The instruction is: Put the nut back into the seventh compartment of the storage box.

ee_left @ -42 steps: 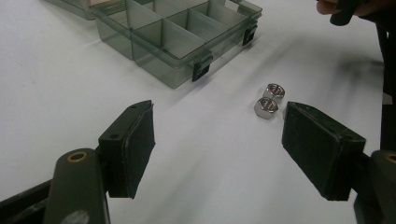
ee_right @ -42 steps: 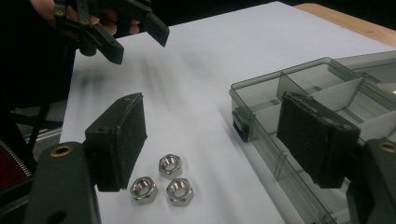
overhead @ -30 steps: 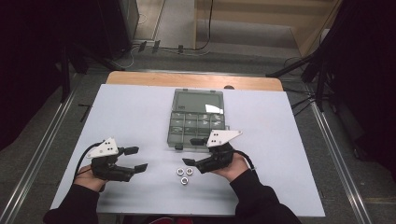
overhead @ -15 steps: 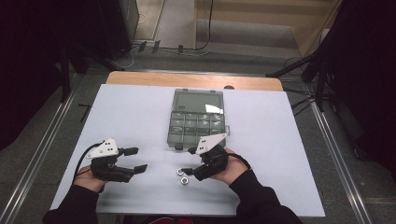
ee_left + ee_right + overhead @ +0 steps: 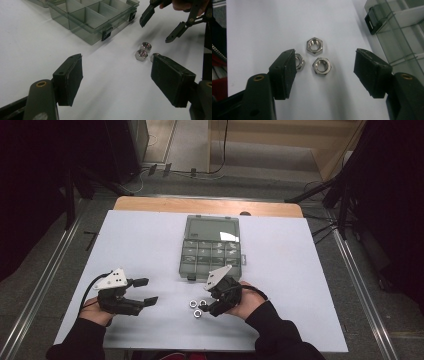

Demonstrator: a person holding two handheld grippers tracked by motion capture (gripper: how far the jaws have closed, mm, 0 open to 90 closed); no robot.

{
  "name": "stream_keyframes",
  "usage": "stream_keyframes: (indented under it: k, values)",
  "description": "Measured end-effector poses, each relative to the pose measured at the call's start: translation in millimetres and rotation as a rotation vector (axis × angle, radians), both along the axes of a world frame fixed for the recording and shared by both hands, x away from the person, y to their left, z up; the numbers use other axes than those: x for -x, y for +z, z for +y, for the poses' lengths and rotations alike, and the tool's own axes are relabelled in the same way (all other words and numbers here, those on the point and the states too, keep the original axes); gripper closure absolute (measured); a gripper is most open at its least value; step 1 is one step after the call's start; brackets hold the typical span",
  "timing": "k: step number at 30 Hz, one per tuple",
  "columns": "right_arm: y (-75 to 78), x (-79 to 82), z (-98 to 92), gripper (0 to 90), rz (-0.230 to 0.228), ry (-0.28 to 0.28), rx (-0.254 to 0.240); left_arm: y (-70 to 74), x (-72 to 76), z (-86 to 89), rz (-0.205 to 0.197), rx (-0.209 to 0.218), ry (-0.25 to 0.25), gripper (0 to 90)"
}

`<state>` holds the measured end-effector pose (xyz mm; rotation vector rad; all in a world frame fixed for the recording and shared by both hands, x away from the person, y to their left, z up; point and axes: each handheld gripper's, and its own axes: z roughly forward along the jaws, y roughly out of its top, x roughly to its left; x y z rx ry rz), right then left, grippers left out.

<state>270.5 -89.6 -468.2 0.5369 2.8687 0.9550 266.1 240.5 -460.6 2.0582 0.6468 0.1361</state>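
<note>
From above, three steel nuts (image 5: pixel 198 307) lie on the white tabletop (image 5: pixel 300 290) just in front of the compartment box (image 5: pixel 211 246). The right claw (image 5: pixel 212 304), spread, almost touches them; the left claw (image 5: pixel 145 292), also spread, sits well apart.

Left gripper view: the nuts (image 5: pixel 142 51) lie ahead, toward its right jaw.

Right gripper view: the middle nut (image 5: pixel 321 66) lies between the jaws, so the right looks better placed to grab.
</note>
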Motion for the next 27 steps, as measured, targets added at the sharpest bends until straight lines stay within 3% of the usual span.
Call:
stream_keyframes:
  k: [6,16,21,27]
  values:
    - [-3.8,0.5,3.4,41.3,0.015,-0.011,0.063,-0.1,0.0,-0.2,0.002,0.001,0.001,25.9]
    - [-14.0,-0.2,9.0,54.2,0.015,0.023,0.139,-0.2,-0.4,-0.9,0.003,-0.002,0.001,25.9]
    - [-16.6,-1.2,11.9,58.4,0.036,0.035,0.131,0.1,-0.5,-0.4,0.003,0.001,0.002,25.9]
    - [-20.3,-2.9,16.1,65.3,0.028,0.046,0.141,0.2,-0.5,-0.3,0.001,0.004,0.002,25.9]
